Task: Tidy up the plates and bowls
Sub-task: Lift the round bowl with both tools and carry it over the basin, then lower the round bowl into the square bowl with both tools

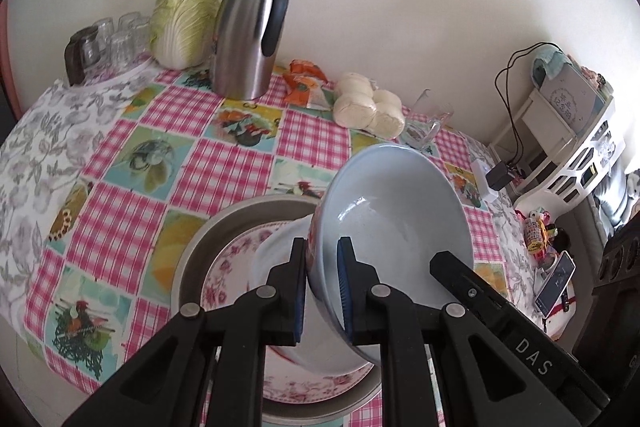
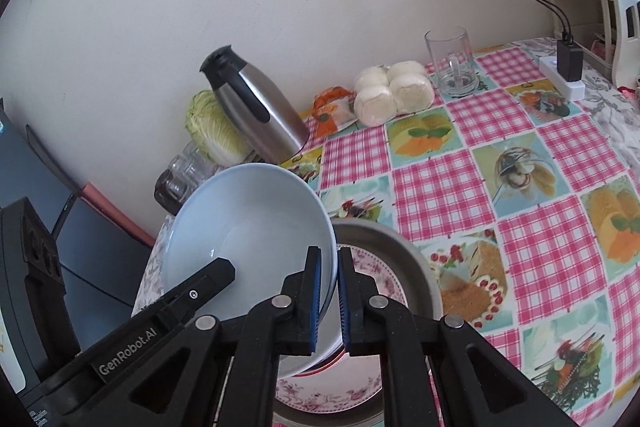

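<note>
A pale blue bowl (image 1: 400,211) (image 2: 248,219) hangs tilted over a pink floral plate (image 1: 228,267) (image 2: 372,267) that lies in a grey metal basin (image 1: 208,235) (image 2: 400,243). My left gripper (image 1: 322,247) is shut on the bowl's rim, one pad inside and one outside. My right gripper (image 2: 329,259) is shut on the opposite rim in the same way. Each view shows a black finger of the other gripper (image 1: 452,267) (image 2: 216,275) reaching across the bowl. Something white sits under the bowl on the plate, mostly hidden.
The checked tablecloth (image 1: 168,163) carries a steel jug (image 1: 248,27), a cabbage (image 1: 184,19), drinking glasses (image 1: 120,39), white buns (image 1: 368,107), a snack packet (image 1: 308,83) and a glass mug (image 2: 452,67). A power strip (image 2: 564,75) and a white shelf (image 1: 576,139) stand at the right.
</note>
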Available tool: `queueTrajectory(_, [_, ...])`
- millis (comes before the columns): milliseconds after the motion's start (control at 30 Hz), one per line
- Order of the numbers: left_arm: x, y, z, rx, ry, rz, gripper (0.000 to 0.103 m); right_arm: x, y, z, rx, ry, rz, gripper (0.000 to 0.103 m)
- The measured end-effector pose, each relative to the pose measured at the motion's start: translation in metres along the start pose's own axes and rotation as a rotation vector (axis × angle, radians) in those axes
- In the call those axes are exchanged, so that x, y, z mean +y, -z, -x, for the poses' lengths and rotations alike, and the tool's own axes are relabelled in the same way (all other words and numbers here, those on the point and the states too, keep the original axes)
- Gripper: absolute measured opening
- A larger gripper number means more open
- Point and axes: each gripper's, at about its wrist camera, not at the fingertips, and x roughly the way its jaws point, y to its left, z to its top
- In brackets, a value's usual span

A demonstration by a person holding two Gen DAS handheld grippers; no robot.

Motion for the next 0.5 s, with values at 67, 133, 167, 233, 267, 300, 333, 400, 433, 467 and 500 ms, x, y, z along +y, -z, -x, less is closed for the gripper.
queueTrajectory(67, [0.007, 0.003, -0.002, 0.014, 0.0, 0.013, 0.015, 0.003, 0.004, -0.004, 0.013, 0.002, 0.004, 0.01])
queueTrajectory(133, [0.011, 0.005, -0.004, 0.026, -0.005, 0.022, 0.015, 0.005, 0.007, -0.008, 0.026, 0.007, 0.007, 0.01])
queueTrajectory(167, [0.013, 0.007, -0.005, 0.031, -0.004, 0.028, 0.015, 0.006, 0.009, -0.01, 0.033, 0.01, 0.008, 0.01])
queueTrajectory(233, [0.017, 0.008, -0.007, 0.043, -0.003, 0.039, 0.016, 0.007, 0.011, -0.013, 0.045, 0.018, 0.011, 0.01])
queueTrajectory(267, [0.018, 0.008, -0.007, 0.047, -0.005, 0.041, 0.016, 0.008, 0.011, -0.014, 0.048, 0.022, 0.014, 0.01])
queueTrajectory(300, [0.019, 0.008, -0.008, 0.05, -0.009, 0.042, 0.016, 0.009, 0.012, -0.014, 0.048, 0.027, 0.017, 0.01])
queueTrajectory(333, [0.02, 0.008, -0.009, 0.052, -0.011, 0.044, 0.016, 0.009, 0.012, -0.014, 0.046, 0.028, 0.016, 0.01])
queueTrajectory(400, [0.02, 0.008, -0.01, 0.059, -0.01, 0.039, 0.016, 0.009, 0.012, -0.014, 0.045, 0.041, 0.018, 0.01])
queueTrajectory(433, [0.019, 0.007, -0.011, 0.061, -0.014, 0.031, 0.017, 0.008, 0.012, -0.014, 0.046, 0.044, 0.015, 0.01])
queueTrajectory(467, [0.018, 0.008, -0.011, 0.061, -0.017, 0.028, 0.017, 0.007, 0.012, -0.015, 0.05, 0.042, 0.011, 0.01])
queueTrajectory(500, [0.017, 0.008, -0.012, 0.062, -0.02, 0.025, 0.018, 0.006, 0.011, -0.016, 0.052, 0.042, 0.008, 0.01])
